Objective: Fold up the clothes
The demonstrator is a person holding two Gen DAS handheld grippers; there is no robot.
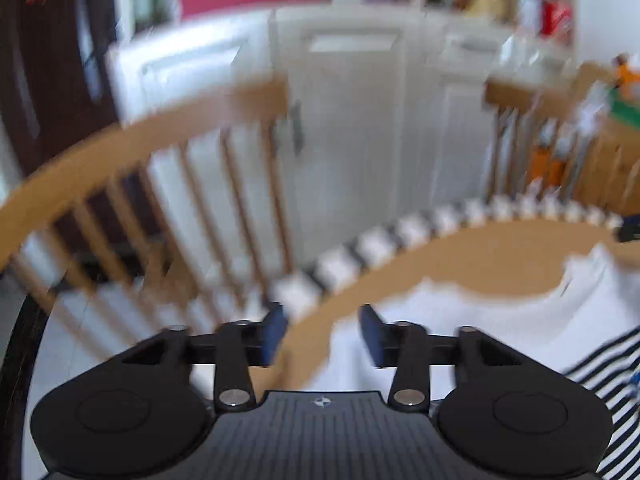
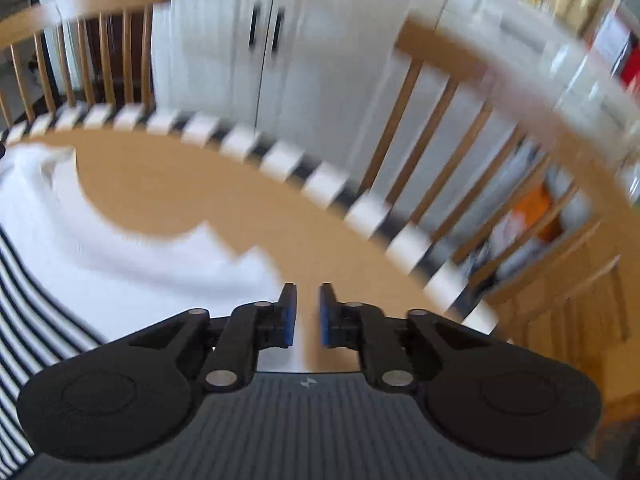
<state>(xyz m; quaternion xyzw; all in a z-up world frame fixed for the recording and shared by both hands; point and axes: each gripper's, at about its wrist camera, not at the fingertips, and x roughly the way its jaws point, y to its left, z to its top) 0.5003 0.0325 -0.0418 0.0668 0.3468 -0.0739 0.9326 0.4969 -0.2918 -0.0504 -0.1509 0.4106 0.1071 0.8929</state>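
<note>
A white garment (image 1: 460,320) lies spread on the round wooden table (image 1: 500,248), with a black-and-white striped garment (image 1: 612,364) beside it at the right edge. My left gripper (image 1: 322,312) hovers over the table edge at the white cloth's left corner, open, with nothing between its blue pads. In the right wrist view the white garment (image 2: 140,256) fills the left and the striped garment (image 2: 24,300) lies at the far left. My right gripper (image 2: 307,288) hangs above the cloth's right corner and the bare table (image 2: 180,176). Its jaws stand a narrow gap apart and hold nothing.
A black-and-white checked strip (image 2: 280,160) runs along the table's far rim. Wooden spindle-back chairs stand close around it: one chair (image 1: 160,152) at the left, another chair (image 2: 460,92) at the right. White cabinets (image 2: 280,40) stand behind. Both views are motion-blurred.
</note>
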